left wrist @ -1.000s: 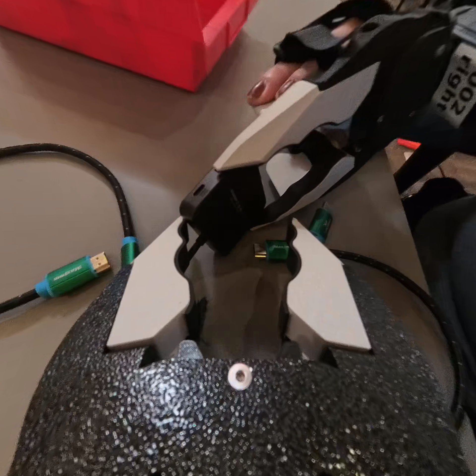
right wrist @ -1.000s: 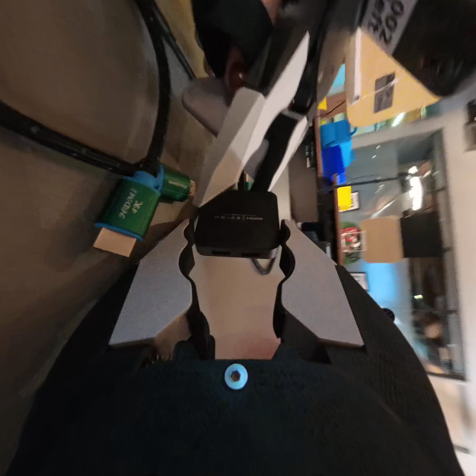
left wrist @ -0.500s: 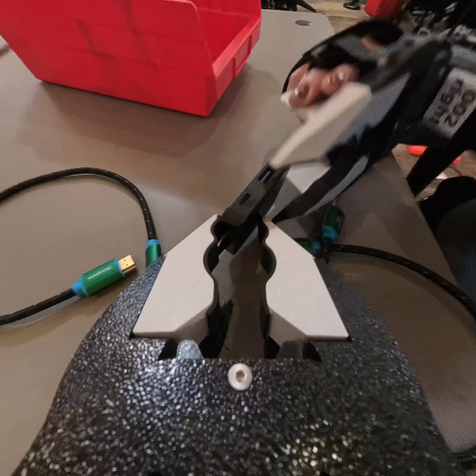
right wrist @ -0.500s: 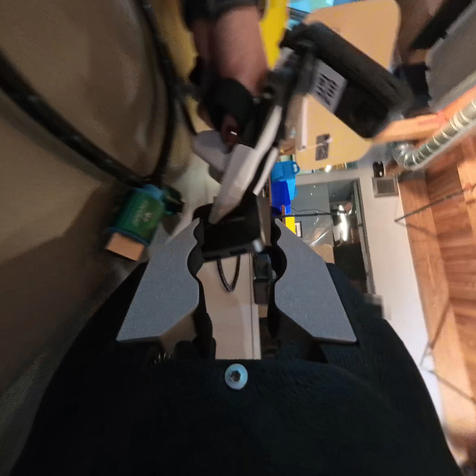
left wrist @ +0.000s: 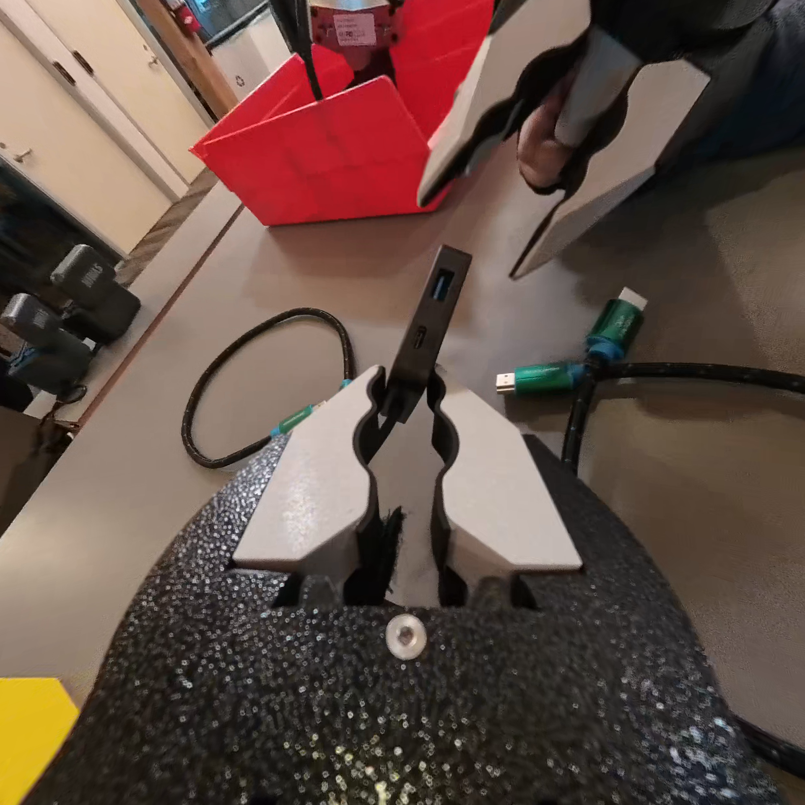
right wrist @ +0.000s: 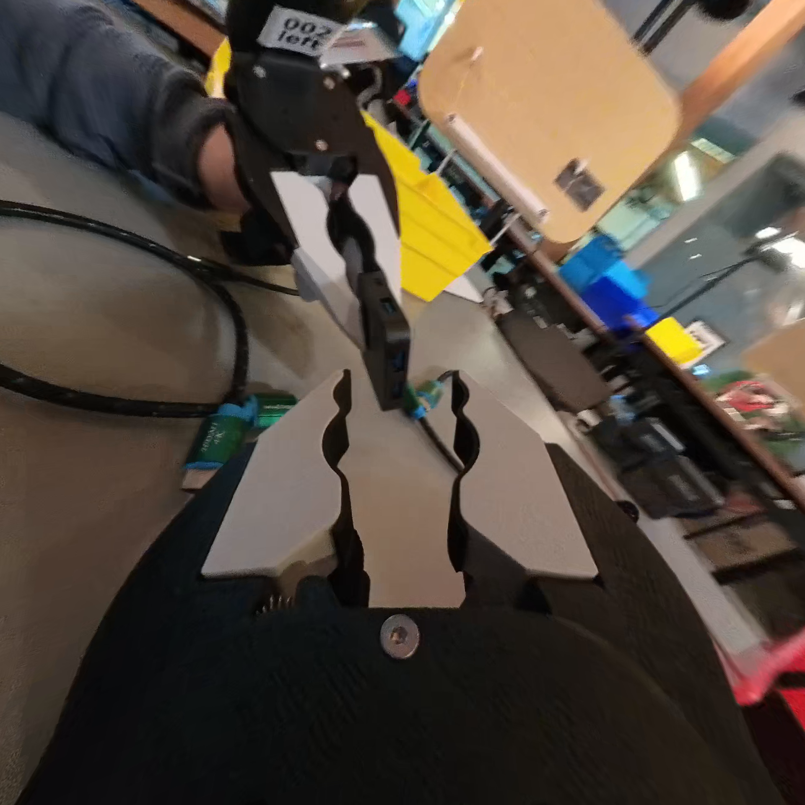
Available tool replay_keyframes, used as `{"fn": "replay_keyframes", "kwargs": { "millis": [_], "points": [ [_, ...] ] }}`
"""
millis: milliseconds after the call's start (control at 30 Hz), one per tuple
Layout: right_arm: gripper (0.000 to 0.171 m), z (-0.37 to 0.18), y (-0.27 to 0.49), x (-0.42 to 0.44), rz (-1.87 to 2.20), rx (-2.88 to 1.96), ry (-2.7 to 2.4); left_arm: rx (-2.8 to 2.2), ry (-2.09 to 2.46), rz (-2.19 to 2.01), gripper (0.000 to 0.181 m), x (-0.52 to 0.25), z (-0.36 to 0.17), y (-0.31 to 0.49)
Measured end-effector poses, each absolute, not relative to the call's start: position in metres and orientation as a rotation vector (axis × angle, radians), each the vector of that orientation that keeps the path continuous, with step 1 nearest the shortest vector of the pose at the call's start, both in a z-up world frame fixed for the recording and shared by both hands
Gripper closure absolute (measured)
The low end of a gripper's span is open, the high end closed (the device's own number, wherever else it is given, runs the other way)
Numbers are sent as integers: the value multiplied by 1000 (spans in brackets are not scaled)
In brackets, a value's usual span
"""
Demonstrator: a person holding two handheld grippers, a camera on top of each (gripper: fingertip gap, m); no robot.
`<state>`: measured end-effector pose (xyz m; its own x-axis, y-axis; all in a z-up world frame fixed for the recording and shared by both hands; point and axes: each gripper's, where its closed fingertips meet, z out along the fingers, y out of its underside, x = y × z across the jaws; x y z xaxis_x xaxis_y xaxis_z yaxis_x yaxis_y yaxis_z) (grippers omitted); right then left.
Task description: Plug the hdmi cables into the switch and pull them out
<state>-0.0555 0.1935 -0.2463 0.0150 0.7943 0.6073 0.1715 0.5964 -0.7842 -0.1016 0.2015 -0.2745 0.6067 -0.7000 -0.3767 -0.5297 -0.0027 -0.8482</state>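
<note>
My left gripper [left wrist: 405, 385] is shut on one end of the black switch [left wrist: 431, 318], which sticks up and away from its tips, edge-on, above the grey table [left wrist: 130, 435]. My right gripper [left wrist: 470, 235] hangs open and empty above and to the right of the switch. In the right wrist view my right gripper [right wrist: 400, 374] is open, with the switch [right wrist: 385, 344] just beyond its tips, held by my left gripper [right wrist: 348, 270]. Two green HDMI plugs [left wrist: 614, 322] [left wrist: 540, 379] lie on the table at the right, and a third [left wrist: 296, 420] at the left.
A red bin [left wrist: 313, 165] stands at the back of the table. Black braided cables [left wrist: 261, 331] loop across the table on both sides. A yellow bin [right wrist: 435, 235] sits behind my left gripper. A person's sleeve [right wrist: 87, 96] is at the left in the right wrist view. About 6 centimetres separates my left fingertips from my right.
My left gripper has closed on the switch. My right gripper has let go of it, opened and drawn back, so the left gripper alone holds it.
</note>
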Motion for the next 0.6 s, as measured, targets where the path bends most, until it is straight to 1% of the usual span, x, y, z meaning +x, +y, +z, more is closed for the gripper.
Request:
{"fn": "replay_keyframes", "kwargs": {
  "millis": [133,233,267,333,400,433,467,500,600],
  "points": [
    [132,-252,183,-66,634,-907,-1612,-1647,1080,-123,164,-99,-274,200],
    [136,-256,176,-73,521,-900,-1706,-1640,1145,-38,164,-95,-279,199],
    [140,-259,175,-75,461,-895,-1745,-1625,1163,-14,164,-92,-278,198],
    [159,-264,182,-75,304,-898,-1783,-1602,1170,13,164,-88,-275,197],
    [159,-260,186,-76,275,-940,-1757,-1599,1119,23,162,-88,-269,199],
    [159,-254,190,-76,305,-987,-1712,-1602,1047,12,157,-90,-261,203],
    [159,-244,198,-74,326,-1027,-1643,-1611,980,6,125,-94,-252,206],
    [159,-235,206,-71,348,-1061,-1576,-1618,933,-11,108,-96,-245,208],
    [159,-216,213,-66,557,-1162,-1432,-1511,846,-105,108,-92,-215,204]
  ]
}}
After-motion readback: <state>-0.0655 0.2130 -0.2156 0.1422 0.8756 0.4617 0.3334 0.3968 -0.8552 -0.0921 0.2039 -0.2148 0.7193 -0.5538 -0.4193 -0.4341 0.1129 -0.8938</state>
